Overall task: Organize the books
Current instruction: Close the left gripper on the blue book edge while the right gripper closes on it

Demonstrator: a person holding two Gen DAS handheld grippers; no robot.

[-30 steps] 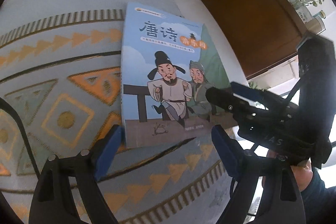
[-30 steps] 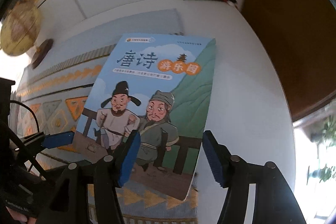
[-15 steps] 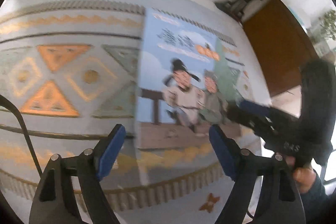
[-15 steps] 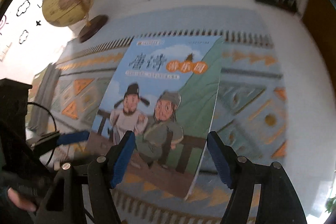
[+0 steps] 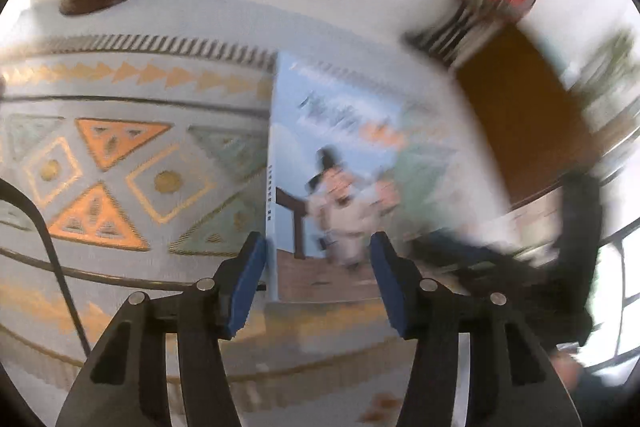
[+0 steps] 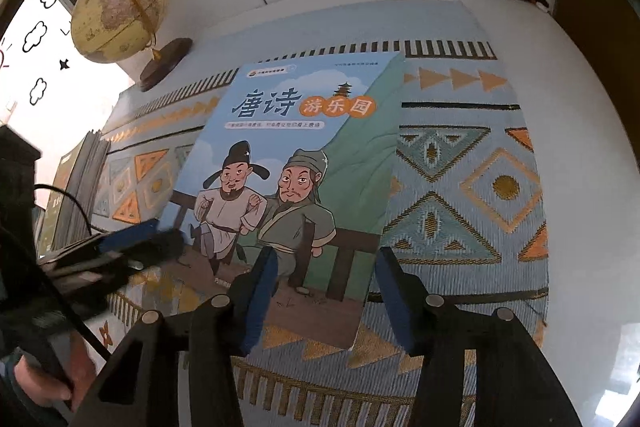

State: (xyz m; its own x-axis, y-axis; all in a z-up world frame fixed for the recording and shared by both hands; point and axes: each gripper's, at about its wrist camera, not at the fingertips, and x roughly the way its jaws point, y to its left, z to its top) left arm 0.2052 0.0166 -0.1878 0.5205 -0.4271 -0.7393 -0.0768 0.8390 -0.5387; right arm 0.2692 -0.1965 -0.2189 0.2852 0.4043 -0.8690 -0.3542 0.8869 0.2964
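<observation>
Left gripper (image 5: 316,277) just narrowing, half open, pads astride the book's (image 6: 296,163) near left corner without pressing, book flat on the patterned mat (image 6: 460,163), right gripper (image 6: 324,291) also just narrowing, straddling its near right edge, gripping nothing

The book (image 6: 296,163) at the middle of the right wrist view has a smooth paper cover with a soft sheen. Under it lies a woven cloth runner (image 6: 460,187), ribbed and matt, its orange and gold threads faintly lustrous. The bench (image 6: 580,87) at the right edge is smooth, white and slightly glossy. The globe (image 6: 116,17) at upper left looks like varnished paper on a dark polished wooden base. The right tongs (image 6: 324,291) are matt black plastic with blue, seemingly rubbery pads and bright metal rivets; the left tongs (image 5: 316,283), blurred, appear alike.
</observation>
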